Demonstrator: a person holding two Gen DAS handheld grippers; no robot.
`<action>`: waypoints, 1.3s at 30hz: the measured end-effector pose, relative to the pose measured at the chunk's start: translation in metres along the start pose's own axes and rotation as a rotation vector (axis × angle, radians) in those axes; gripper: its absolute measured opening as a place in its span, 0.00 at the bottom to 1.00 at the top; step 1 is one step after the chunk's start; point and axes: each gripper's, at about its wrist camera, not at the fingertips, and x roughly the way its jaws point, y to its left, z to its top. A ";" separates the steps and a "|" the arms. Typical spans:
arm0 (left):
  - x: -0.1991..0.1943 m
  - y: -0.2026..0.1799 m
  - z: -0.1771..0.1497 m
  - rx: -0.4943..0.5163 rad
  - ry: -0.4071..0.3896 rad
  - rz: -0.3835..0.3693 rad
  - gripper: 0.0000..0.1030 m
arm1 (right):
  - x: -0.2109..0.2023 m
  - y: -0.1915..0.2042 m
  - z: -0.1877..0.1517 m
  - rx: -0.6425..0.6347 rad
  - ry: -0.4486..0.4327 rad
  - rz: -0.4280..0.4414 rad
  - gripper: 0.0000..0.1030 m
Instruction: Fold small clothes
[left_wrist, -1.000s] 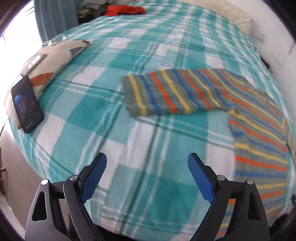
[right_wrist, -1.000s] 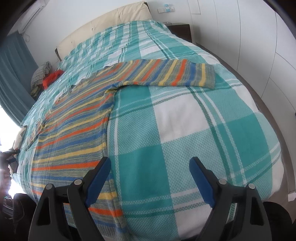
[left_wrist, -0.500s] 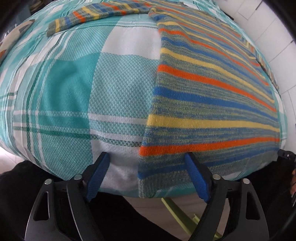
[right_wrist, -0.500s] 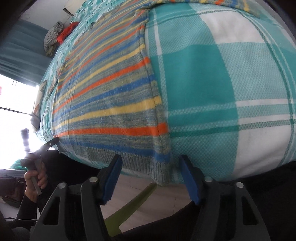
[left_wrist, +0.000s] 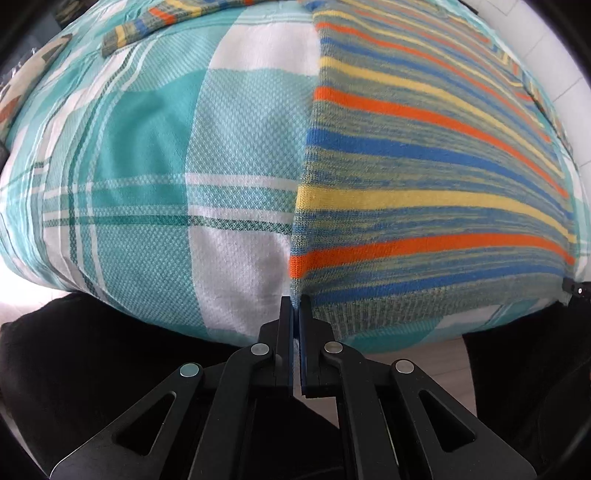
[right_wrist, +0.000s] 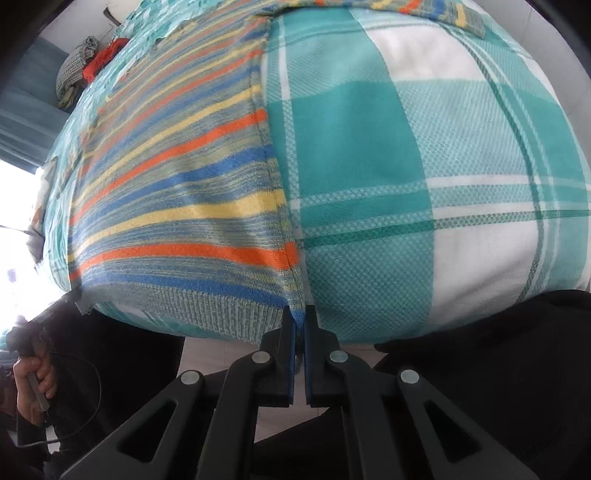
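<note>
- Striped sweater (left_wrist: 424, 177) lies flat on the teal plaid bedspread (left_wrist: 166, 147), hem at the near bed edge.
- Left gripper (left_wrist: 294, 308): jaws pressed together, pinching the sweater's near left hem corner.
- Right gripper (right_wrist: 300, 314): jaws pressed together, pinching the near right hem corner.
- Both sleeves (left_wrist: 177, 14) extend sideways at the far end.
- Red garment (right_wrist: 105, 59) lies far left beside a checked cloth (right_wrist: 74, 72).

Bare plaid bedspread (left_wrist: 147, 177) left of striped sweater (left_wrist: 424, 192), flat, easy pass there. Same on other side, open bedspread (right_wrist: 424, 166) right of sweater (right_wrist: 177, 206). Clothes pile (right_wrist: 85, 70) way off at far left edge. Sleeve (left_wrist: 147, 26) sprawled across far end.
</note>
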 end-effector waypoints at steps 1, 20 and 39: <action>0.004 -0.001 0.003 -0.012 0.003 0.009 0.01 | 0.009 -0.004 0.003 0.022 0.007 -0.003 0.02; -0.081 0.021 0.008 -0.089 -0.336 0.157 0.96 | -0.078 0.024 -0.005 -0.065 -0.488 -0.242 0.89; 0.004 0.076 0.091 -0.129 -0.472 0.055 1.00 | -0.010 -0.046 0.082 -0.053 -0.524 -0.273 1.00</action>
